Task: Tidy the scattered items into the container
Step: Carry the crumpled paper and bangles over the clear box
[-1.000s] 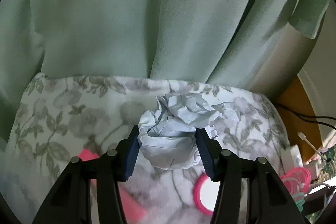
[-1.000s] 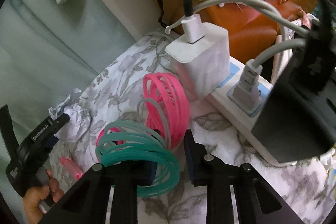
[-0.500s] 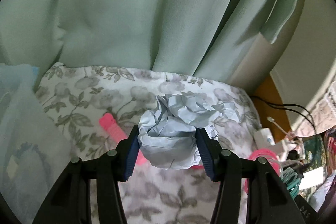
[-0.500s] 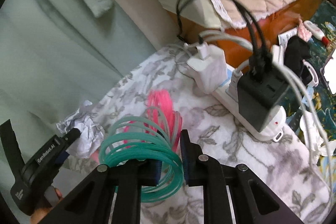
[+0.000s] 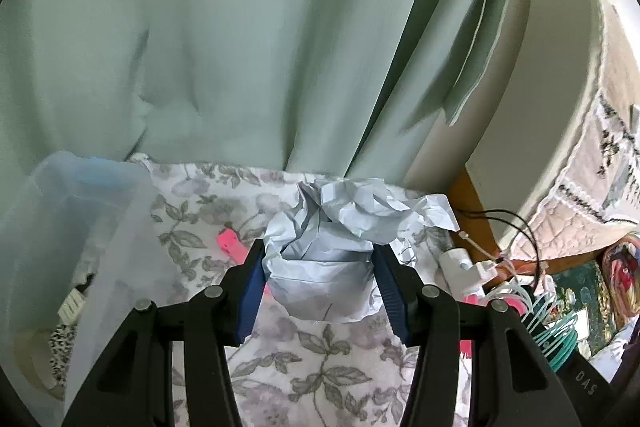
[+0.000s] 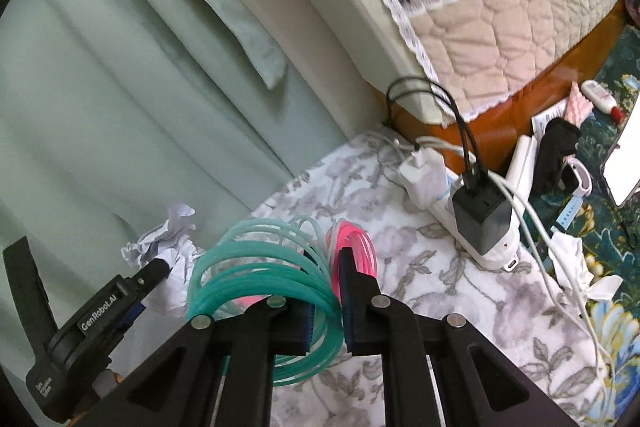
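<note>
Over floral cloth (image 5: 320, 379), bin (image 5: 132, 211) left:
Left fingers (image 5: 320, 287): clamped on paper wad (image 5: 340, 227); light, crushable; grip mid-bulk.
Right fingers (image 6: 325, 301): clamped on teal coil (image 6: 256, 267); springy, slick.

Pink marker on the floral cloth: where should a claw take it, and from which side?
Grip the pink marker across its narrow barrel near the exposed upper end, coming from above. It lies flat and slanted on the floral cloth, so its long sides are the only faces that flat pads can close on. Its lower part is hidden behind the left claw, which holds the crumpled paper.
</note>
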The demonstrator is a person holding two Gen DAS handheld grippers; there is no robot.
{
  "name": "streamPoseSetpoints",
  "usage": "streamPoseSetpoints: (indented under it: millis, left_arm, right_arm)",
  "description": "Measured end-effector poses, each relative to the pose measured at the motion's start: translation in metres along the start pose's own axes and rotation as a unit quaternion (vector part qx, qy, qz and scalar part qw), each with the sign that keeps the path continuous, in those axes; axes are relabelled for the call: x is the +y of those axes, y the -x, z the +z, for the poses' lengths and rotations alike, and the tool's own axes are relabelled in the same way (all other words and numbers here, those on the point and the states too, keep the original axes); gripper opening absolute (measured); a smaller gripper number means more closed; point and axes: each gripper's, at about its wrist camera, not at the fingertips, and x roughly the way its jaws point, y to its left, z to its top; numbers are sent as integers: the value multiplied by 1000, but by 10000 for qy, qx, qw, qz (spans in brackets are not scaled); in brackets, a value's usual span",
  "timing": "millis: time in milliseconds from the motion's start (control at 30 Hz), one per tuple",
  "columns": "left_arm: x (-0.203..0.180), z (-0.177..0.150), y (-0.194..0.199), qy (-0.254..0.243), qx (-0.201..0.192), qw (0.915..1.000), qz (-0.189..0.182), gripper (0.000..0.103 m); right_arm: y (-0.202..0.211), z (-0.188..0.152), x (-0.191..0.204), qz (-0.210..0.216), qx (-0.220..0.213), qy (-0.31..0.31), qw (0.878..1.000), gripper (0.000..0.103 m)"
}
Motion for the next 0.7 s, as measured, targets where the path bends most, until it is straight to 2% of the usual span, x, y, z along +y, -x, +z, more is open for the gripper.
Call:
streamPoseSetpoints:
  millis: [400, 700]
  left_arm:
    - [11, 8, 69, 61, -543, 9984, -132, 54]
    - [46, 10, 117, 324, -974, 9946, -173, 54]
  right_arm:
    - [61, 10, 30, 410, -459, 273, 9977, 12]
    - [92, 6, 62, 741, -647, 586, 9934, 12]
